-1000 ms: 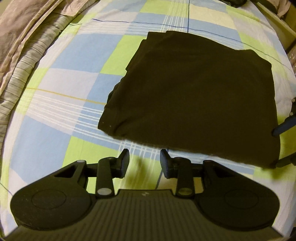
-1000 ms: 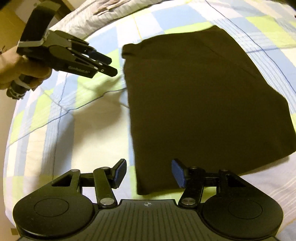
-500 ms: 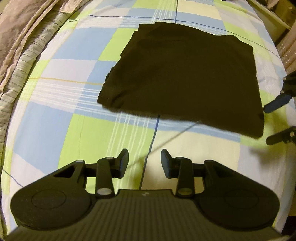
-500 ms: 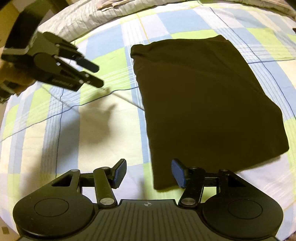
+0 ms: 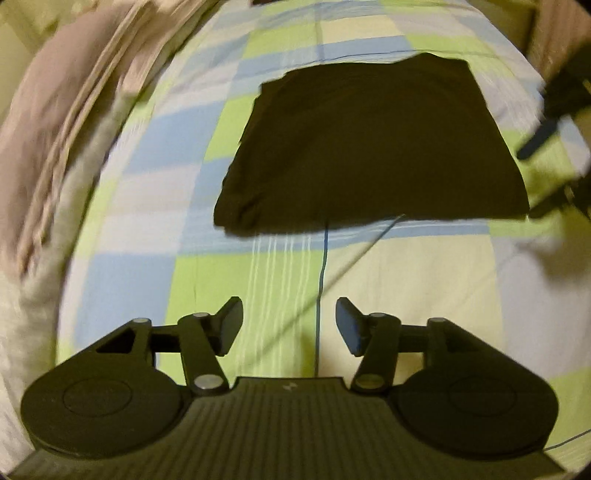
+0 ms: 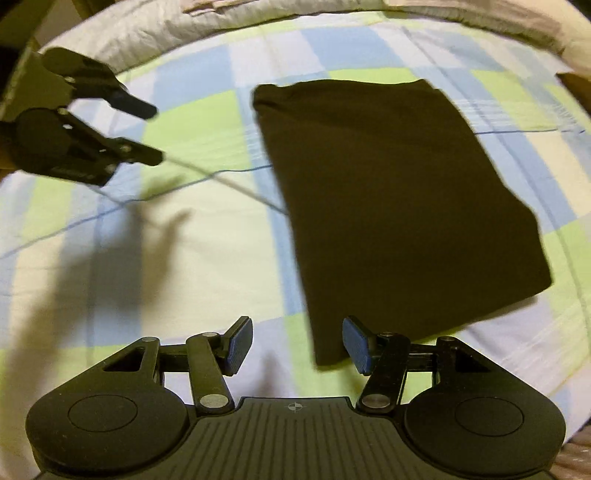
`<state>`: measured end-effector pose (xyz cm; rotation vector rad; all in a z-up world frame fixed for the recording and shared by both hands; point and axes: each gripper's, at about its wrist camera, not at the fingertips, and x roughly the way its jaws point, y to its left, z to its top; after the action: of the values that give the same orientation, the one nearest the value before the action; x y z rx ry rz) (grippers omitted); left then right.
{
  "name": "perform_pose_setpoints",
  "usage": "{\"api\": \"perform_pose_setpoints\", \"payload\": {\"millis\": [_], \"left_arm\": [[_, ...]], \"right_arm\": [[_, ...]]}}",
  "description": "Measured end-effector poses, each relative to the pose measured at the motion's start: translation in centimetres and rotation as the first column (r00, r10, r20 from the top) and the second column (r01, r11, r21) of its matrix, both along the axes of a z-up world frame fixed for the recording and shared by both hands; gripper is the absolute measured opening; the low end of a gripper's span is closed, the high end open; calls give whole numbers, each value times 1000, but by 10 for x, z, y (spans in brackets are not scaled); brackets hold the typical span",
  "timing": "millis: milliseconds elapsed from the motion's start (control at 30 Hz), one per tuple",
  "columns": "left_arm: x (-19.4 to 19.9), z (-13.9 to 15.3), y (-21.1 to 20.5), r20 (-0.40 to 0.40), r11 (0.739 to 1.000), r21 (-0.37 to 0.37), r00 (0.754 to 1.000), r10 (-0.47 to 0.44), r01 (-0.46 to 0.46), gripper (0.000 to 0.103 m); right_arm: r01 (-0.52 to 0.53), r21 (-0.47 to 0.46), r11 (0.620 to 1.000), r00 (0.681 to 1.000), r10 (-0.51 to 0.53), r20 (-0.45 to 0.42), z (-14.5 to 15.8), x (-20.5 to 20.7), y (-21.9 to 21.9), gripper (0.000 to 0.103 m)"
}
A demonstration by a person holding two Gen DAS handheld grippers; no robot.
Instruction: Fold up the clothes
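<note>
A home bedroom: a checked bedsheet [image 5: 147, 280] and rumpled striped bedding [image 6: 140, 26].

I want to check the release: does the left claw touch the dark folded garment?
Apart. The right wrist view shows the left claw beside the garment, checked sheet between them.

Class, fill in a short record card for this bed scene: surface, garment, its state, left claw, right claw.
surface: checked bedsheet in blue, green and cream
garment: dark cloth
state: folded into a flat rectangle, lying on the sheet
left claw: jaws opening, nothing between them, clear of the cloth
right claw: open, holding nothing, near corner of the cloth seen between its fingers
</note>
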<state>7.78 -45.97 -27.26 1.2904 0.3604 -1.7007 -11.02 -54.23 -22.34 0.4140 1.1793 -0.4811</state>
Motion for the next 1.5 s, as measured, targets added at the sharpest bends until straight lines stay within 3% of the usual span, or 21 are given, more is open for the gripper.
{"api": "perform_pose_setpoints", "payload": {"millis": [100, 167, 267, 367, 467, 667, 700, 767, 867, 1000, 1033, 1167, 1267, 1400, 1500], "left_arm": [[-21, -14, 1, 68, 991, -46, 990, -124, 128, 58], [-36, -26, 1, 120, 972, -68, 969, -216, 225, 61], [-57, -53, -4, 246, 913, -77, 895, -372, 400, 64], [-65, -77, -11, 369, 826, -114, 795, -481, 552, 66], [-65, -95, -26, 435, 778, -101, 731, -526, 620, 66], [-61, -106, -58, 473, 714, -80, 657, -587, 695, 65], [-61, -106, -61, 466, 707, -69, 649, -601, 704, 62], [-63, -104, -64, 439, 699, -26, 636, -634, 715, 32], [-65, -103, -65, 457, 693, 10, 613, -644, 720, 15], [-66, -86, -65, 439, 727, 7, 652, -619, 686, 9], [-69, -78, -62, 431, 735, 0, 663, -612, 678, 8], [-85, -42, -40, 375, 784, -37, 736, -563, 619, 7], [-103, -14, 1, 312, 812, -55, 783, -539, 581, 6], [-139, 2, 72, 224, 824, -71, 814, -536, 563, 6], [-174, 4, 120, 135, 855, -76, 855, -501, 513, 6]], "right_arm": [[-55, -53, 997, 998, 53, -38, -12, -1, -5, 58], [-106, -93, 990, 993, 101, -58, -18, 0, -6, 58], [-194, -133, 972, 980, 185, -76, -31, 4, -5, 58], [-245, -140, 959, 969, 236, -77, -48, 10, -3, 60], [-281, -189, 941, 959, 268, -93, -61, 12, -3, 60], [-307, -226, 924, 951, 292, -98, -71, 11, -3, 60], [-305, -226, 925, 952, 289, -99, -70, 12, -2, 60], [-297, -225, 928, 954, 281, -100, -70, 17, -1, 60], [-291, -215, 932, 956, 279, -87, -70, 15, -11, 56], [-360, -223, 906, 933, 355, -63, -57, -2, -19, 15], [-379, -218, 899, 925, 377, -52, -51, -8, -22, 10], [-436, -222, 872, 898, 438, -43, -21, -33, -29, 8], [-475, -244, 846, 879, 469, -85, 4, -60, -26, 7], [-533, -261, 805, 846, 497, -193, 27, -103, -9, 7], [-569, -241, 786, 817, 507, -276, 22, -138, 8, 7]]}}
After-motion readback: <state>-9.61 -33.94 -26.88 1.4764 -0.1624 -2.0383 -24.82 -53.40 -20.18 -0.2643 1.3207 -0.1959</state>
